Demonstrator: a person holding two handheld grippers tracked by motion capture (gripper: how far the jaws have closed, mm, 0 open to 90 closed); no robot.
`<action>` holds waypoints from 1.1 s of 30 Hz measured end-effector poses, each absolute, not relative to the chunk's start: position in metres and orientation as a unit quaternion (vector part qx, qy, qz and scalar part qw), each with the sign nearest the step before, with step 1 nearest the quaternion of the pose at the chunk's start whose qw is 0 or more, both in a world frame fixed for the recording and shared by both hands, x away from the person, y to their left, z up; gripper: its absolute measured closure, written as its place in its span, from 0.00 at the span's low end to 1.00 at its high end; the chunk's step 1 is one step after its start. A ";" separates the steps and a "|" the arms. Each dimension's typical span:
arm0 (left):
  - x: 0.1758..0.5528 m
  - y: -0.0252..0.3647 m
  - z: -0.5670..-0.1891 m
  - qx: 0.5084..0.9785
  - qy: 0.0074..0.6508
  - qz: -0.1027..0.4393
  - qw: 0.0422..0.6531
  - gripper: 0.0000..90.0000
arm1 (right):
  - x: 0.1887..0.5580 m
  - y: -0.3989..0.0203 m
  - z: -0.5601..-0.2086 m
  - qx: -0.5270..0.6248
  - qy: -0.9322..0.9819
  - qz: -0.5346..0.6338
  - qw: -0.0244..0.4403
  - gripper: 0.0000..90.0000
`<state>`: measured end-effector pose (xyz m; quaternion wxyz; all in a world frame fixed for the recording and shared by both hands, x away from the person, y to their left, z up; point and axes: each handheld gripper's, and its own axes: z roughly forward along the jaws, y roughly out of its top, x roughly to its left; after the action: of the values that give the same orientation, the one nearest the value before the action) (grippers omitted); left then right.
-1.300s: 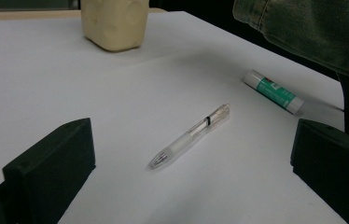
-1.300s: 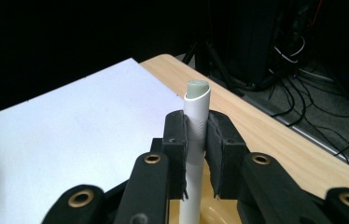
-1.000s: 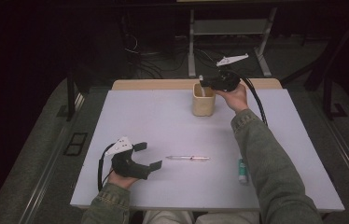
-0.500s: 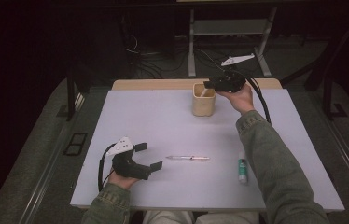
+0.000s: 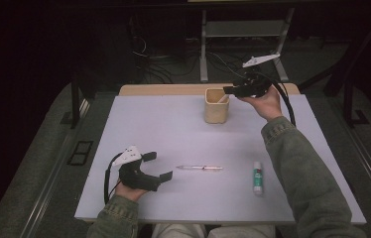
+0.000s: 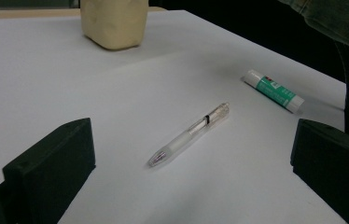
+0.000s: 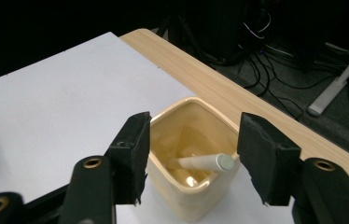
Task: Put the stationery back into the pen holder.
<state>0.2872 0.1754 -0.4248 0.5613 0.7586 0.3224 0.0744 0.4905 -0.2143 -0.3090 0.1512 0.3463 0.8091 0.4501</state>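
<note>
A cream square cup (image 5: 216,106) (image 7: 195,158) (image 6: 113,22) stands at the back of the white table (image 5: 173,129). Inside it leans a white pen-like stick (image 7: 203,162). My right gripper (image 5: 230,90) (image 7: 191,156) hovers just right of and above the cup; its jaws have just been opening and hold nothing. A clear pen (image 5: 200,168) (image 6: 190,134) lies near the front of the table. A glue stick (image 5: 257,177) (image 6: 273,90) with a green label lies to its right. My left gripper (image 5: 157,166) (image 6: 191,158) rests at the front left, open, pointing at the pen.
A wooden strip (image 5: 173,89) (image 7: 256,107) edges the far side of the table. Beyond it are cables and a metal stand (image 5: 243,29) on the dark floor. The person's right sleeve (image 5: 302,173) reaches across the table's right side.
The right gripper has let go of the white stick, which now rests in the cup, and has risen and pulled back to the right. The left gripper has not moved.
</note>
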 end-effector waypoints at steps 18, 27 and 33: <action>0.288 0.174 -0.425 0.762 0.321 0.076 0.558 0.00 | 0.450 -0.231 -0.304 0.371 0.807 0.434 0.153 0.20; 0.288 0.174 -0.426 0.763 0.321 0.077 0.556 0.00 | 0.426 -0.230 -0.309 0.394 0.805 0.423 0.134 0.00; 0.287 0.174 -0.426 0.762 0.323 0.079 0.556 0.00 | 0.413 -0.235 -0.312 0.404 0.802 0.421 0.126 0.00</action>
<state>0.2874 0.1737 -0.4255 0.5556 0.7622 0.3226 0.0788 0.4130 -0.2352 -0.3117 0.1258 0.4042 0.8021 0.4213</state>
